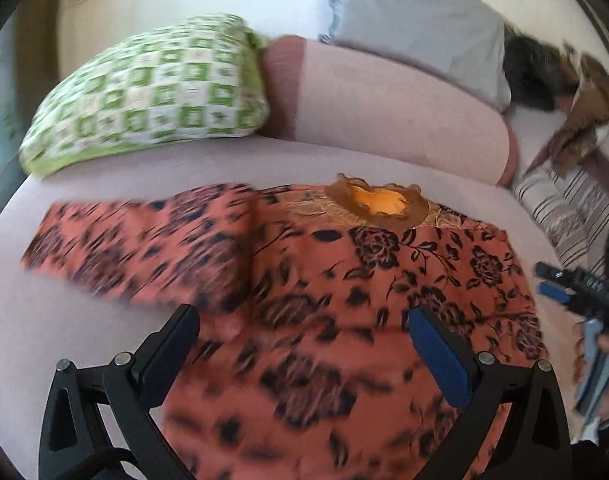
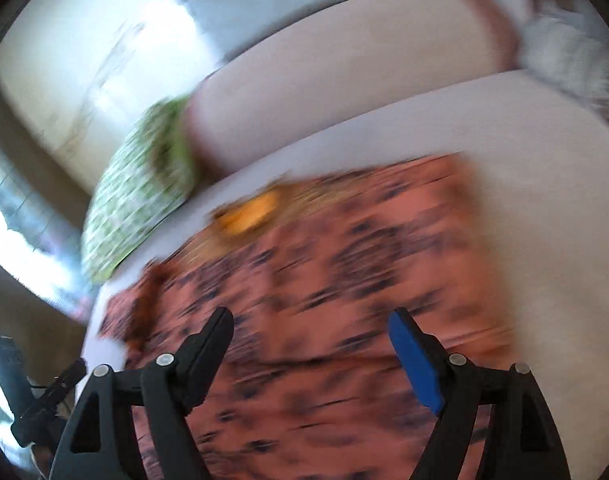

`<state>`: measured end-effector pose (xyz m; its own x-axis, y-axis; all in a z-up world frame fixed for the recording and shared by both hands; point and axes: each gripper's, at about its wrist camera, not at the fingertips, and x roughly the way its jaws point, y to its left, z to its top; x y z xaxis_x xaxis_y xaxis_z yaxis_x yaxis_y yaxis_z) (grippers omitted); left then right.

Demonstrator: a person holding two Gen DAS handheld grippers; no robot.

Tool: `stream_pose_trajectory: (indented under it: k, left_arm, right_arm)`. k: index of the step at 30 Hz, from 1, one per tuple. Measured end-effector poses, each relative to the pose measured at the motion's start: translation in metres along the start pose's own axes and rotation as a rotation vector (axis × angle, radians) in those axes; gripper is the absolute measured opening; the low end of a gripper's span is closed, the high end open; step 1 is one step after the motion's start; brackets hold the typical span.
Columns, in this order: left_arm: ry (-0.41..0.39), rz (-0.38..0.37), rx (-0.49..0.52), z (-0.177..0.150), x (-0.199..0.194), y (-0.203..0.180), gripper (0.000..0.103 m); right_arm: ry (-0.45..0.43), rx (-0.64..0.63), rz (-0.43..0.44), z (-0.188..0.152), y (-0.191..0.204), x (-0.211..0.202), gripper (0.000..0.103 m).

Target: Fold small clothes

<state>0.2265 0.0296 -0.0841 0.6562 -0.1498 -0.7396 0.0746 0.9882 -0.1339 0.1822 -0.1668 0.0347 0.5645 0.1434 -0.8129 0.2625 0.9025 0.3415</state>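
A small orange top with black flowers (image 1: 344, 280) lies flat on the pale sofa seat (image 1: 64, 328), its brown neckline (image 1: 380, 204) toward the backrest and one sleeve (image 1: 136, 240) stretched out to the left. My left gripper (image 1: 300, 316) is open and empty just above the garment's lower left part. In the right wrist view, which is blurred, the same top (image 2: 344, 260) lies below my right gripper (image 2: 310, 320), which is open and empty. The right gripper also shows at the right edge of the left wrist view (image 1: 576, 284).
A green checked pillow (image 1: 152, 92) lies at the back left against the sofa backrest (image 1: 384, 108). A grey pillow (image 1: 416, 20) sits on top of the backrest. A striped cushion (image 1: 564, 208) and brown cloth (image 1: 584, 112) are at the right.
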Motion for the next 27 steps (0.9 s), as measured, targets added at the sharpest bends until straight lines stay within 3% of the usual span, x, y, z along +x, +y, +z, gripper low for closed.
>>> stream_pose_trajectory:
  k: [2,5,6,7,8,10,12,14,17,19,20,23,24,26,27]
  left_arm:
    - [0.035,0.016,0.027,0.006,0.026,-0.010,0.103]
    - [0.098,0.063,0.045,0.002,0.058,-0.014,0.103]
    - [0.113,0.073,0.048,-0.001,0.067,-0.013,0.103]
    - [0.123,0.074,0.046,-0.002,0.073,-0.011,0.103]
    - [0.132,0.077,0.048,-0.003,0.075,-0.010,0.103]
    - [0.135,0.090,0.059,-0.006,0.078,-0.007,0.103]
    - [0.111,0.076,0.049,-0.004,0.072,-0.005,0.103]
    - [0.096,0.070,0.042,-0.003,0.071,-0.004,0.103]
    - [0.131,0.096,0.068,-0.006,0.084,-0.006,0.103]
    - [0.110,0.083,0.057,-0.007,0.080,-0.006,0.103]
    - [0.094,0.076,0.044,-0.006,0.076,-0.006,0.103]
    - [0.084,0.076,0.042,-0.003,0.076,-0.005,0.103]
    - [0.105,0.080,0.043,-0.005,0.083,-0.004,0.103]
    - [0.133,0.096,0.050,-0.008,0.093,-0.002,0.103]
    - [0.130,0.101,0.063,-0.011,0.095,-0.002,0.103]
  right_arm:
    - [0.048,0.030,-0.037,0.022,-0.033,0.012,0.082]
    - [0.133,0.023,-0.072,0.034,-0.049,0.033,0.078]
    - [0.172,0.018,-0.045,0.031,-0.051,0.039,0.062]
    - [0.231,-0.005,-0.029,0.026,-0.050,0.048,0.024]
    - [0.241,-0.019,-0.039,0.023,-0.048,0.053,0.016]
    - [0.210,0.012,-0.025,0.024,-0.056,0.048,0.012]
    - [0.148,0.105,-0.042,0.025,-0.079,0.035,0.011]
    - [0.197,0.120,-0.031,0.018,-0.091,0.038,0.012]
    - [0.176,0.081,0.012,0.033,-0.080,0.020,0.028]
    - [0.122,0.074,-0.001,0.045,-0.075,0.010,0.093]
    - [0.064,0.057,-0.014,0.054,-0.070,0.006,0.096]
    - [0.068,0.011,-0.043,0.077,-0.053,0.035,0.096]
    - [0.116,0.018,-0.031,0.083,-0.055,0.056,0.094]
    - [0.228,0.047,-0.014,0.080,-0.051,0.094,0.076]
    - [0.213,0.014,-0.046,0.080,-0.048,0.097,0.046]
